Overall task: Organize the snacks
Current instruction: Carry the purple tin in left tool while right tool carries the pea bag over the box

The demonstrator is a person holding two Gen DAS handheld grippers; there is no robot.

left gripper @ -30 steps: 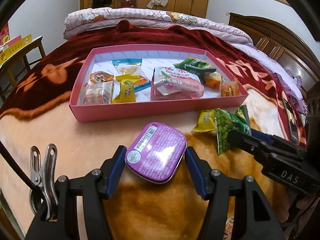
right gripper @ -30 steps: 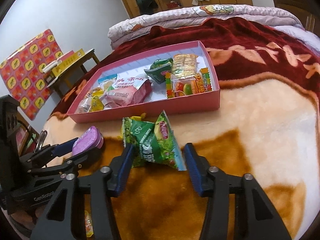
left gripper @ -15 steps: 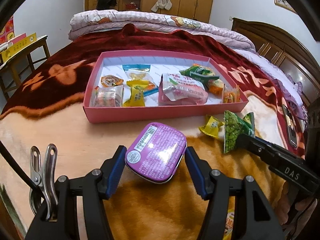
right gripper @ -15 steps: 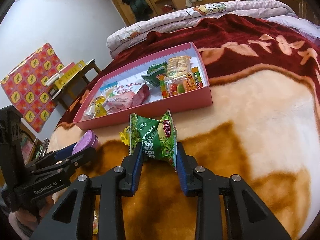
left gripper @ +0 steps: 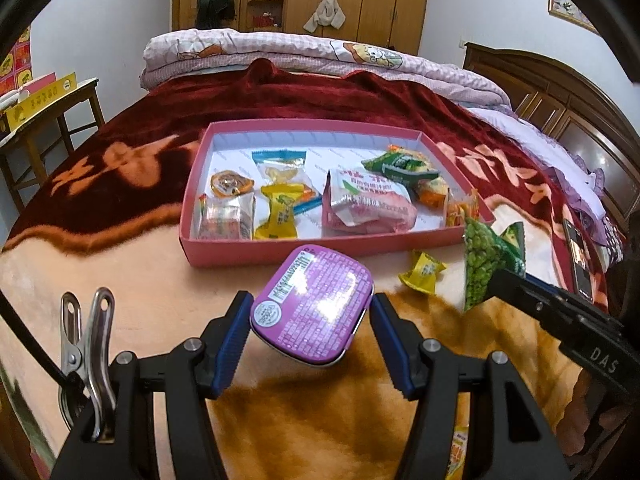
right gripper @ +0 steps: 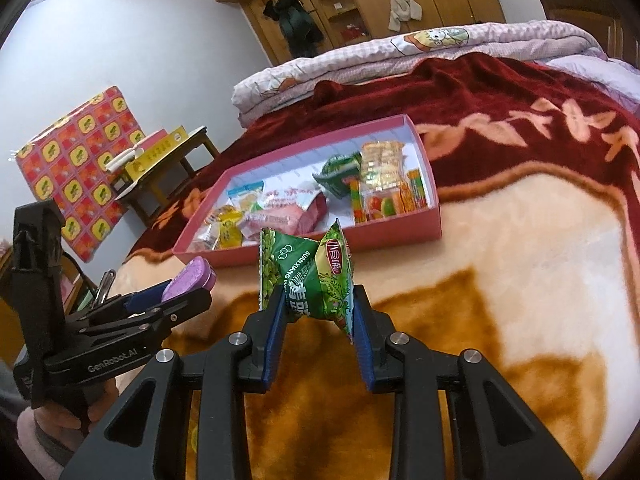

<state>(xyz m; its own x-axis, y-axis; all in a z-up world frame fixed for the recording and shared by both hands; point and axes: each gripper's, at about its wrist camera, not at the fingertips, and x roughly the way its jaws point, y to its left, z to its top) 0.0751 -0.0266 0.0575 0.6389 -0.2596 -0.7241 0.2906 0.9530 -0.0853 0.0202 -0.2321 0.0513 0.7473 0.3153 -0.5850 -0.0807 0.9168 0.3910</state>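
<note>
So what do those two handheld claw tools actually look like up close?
Both are black plastic frames with silver screws and ribbed blue pads. The left gripper has white "GenRobot.AI" lettering, a steel spring clip and a black cable. The right gripper reads "DAS". A fuzzy pink sleeve cuff shows.

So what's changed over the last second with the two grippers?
The right gripper closed on the green pea packet and lifted it off the blanket. The left gripper still holds the purple tin; the pink box is unchanged.
</note>
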